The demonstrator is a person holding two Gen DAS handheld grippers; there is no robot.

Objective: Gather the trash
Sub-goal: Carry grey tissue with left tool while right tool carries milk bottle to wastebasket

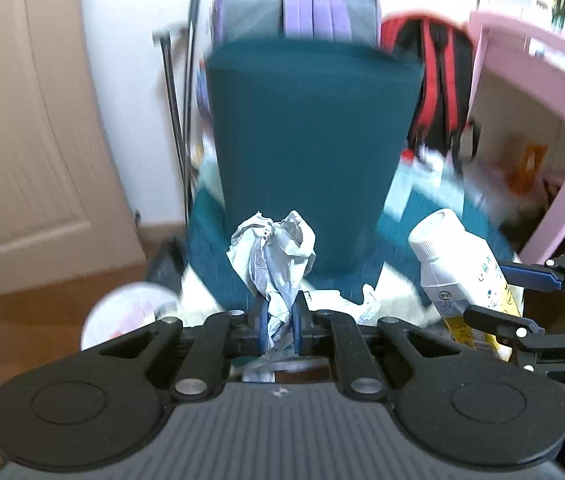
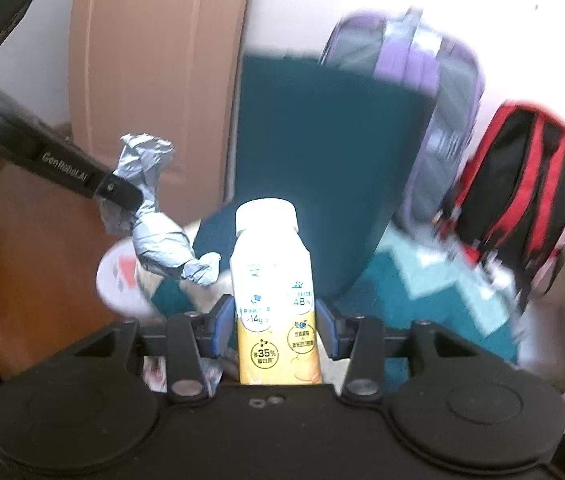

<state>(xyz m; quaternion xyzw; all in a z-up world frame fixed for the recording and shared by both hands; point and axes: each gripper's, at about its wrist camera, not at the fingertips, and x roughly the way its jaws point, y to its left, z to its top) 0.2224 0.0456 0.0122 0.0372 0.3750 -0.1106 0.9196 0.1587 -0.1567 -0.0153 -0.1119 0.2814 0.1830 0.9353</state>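
Paper (image 1: 272, 258) pinched in left gripper (image 1: 278, 330), bottle (image 2: 272, 292) clamped upright in right gripper (image 2: 274, 330), teal bin (image 1: 306, 152) just beyond, backpacks behind.

A brown wood floor (image 1: 42, 292) is seen at the left, with a teal and white patterned rug (image 2: 422, 292) laid on it. A big teal block (image 1: 306, 152) is stood on the rug. A purple suitcase (image 1: 294, 4) and red-black backpack (image 2: 518, 188) are parked behind. A round white thing (image 1: 122, 312) sits on the wood, too blurred to be identified.
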